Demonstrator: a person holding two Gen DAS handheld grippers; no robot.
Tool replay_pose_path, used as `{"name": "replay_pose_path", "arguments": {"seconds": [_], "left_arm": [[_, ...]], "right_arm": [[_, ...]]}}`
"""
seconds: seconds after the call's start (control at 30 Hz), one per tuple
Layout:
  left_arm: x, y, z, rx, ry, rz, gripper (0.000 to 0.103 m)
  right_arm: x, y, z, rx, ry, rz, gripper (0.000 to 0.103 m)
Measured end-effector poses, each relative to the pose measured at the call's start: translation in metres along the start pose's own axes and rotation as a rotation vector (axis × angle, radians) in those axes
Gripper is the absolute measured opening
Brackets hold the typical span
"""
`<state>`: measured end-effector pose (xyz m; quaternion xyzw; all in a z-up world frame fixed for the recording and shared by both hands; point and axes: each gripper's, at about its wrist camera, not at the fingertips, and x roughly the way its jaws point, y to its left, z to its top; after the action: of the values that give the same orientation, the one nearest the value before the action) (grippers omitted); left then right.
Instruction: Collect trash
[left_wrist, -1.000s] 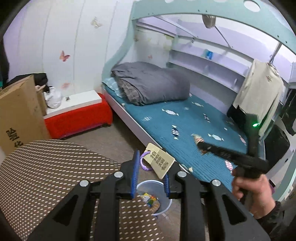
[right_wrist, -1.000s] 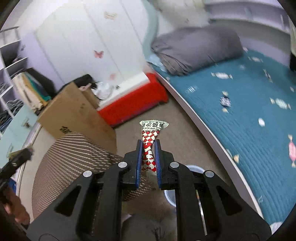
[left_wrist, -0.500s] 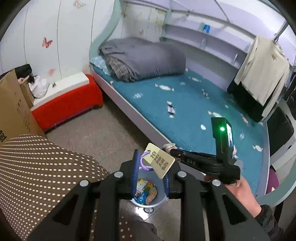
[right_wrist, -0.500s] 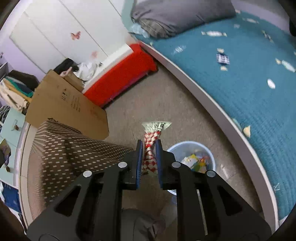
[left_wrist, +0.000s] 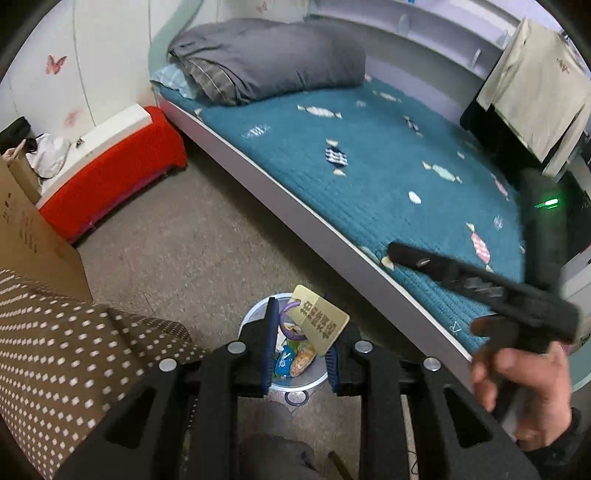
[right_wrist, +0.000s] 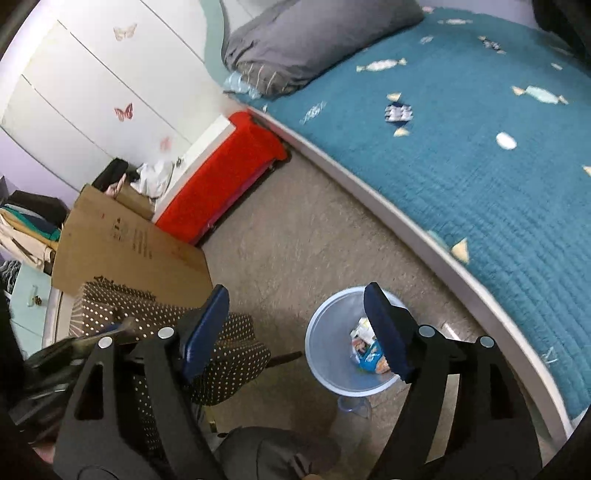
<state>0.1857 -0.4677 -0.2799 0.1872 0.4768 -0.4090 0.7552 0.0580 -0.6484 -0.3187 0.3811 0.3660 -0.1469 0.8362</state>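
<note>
Soft, even indoor light filled both views, with no hard shadows on the floor (left_wrist: 207, 251) and no strong glare. Fisheye bending curved the bed (right_wrist: 480, 177) edge and left dark corners around each frame. In the left wrist view the right gripper (left_wrist: 480, 280) and hand (left_wrist: 524, 376) smeared with motion blur, its green light (left_wrist: 548, 202) streaked. The foreground stayed sharp.

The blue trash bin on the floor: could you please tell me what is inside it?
The trash bin holds several colourful snack wrappers; the right gripper finger covers some, and anything beneath cannot be seen.
</note>
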Motion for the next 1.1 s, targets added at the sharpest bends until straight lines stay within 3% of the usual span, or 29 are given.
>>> {"name": "replay_pose_path", "arguments": {"seconds": [0.07,0.1,0.13,0.2,0.27,0.47,0.77,1.1], "left_arm": [[0.006,-0.002,0.004,0.001,0.008,0.005,0.023],[0.010,-0.002,0.006,0.003,0.012,0.012,0.030],[0.013,-0.002,0.008,0.003,0.019,0.020,0.056],[0.016,0.000,0.012,-0.002,0.024,0.048,0.092],[0.012,0.002,0.015,-0.010,0.000,0.069,0.092],[0.007,0.016,0.017,-0.078,0.097,0.072,0.094],[-0.074,0.020,-0.006,-0.113,-0.032,0.098,0.094],[-0.188,0.022,-0.047,-0.117,-0.230,0.170,0.095]], "right_arm": [[-0.011,-0.002,0.003,-0.004,-0.024,-0.001,0.077],[-0.015,-0.002,0.005,-0.004,-0.034,-0.002,0.078],[-0.020,-0.001,0.007,-0.005,-0.047,-0.002,0.078],[-0.027,0.000,0.008,-0.007,-0.061,0.000,0.079],[-0.035,0.002,0.008,-0.011,-0.076,0.004,0.082],[-0.052,0.012,0.005,-0.014,-0.102,0.013,0.096],[-0.086,0.049,-0.008,-0.028,-0.134,0.003,0.097],[-0.137,0.131,-0.032,-0.151,-0.160,0.048,0.097]]}}
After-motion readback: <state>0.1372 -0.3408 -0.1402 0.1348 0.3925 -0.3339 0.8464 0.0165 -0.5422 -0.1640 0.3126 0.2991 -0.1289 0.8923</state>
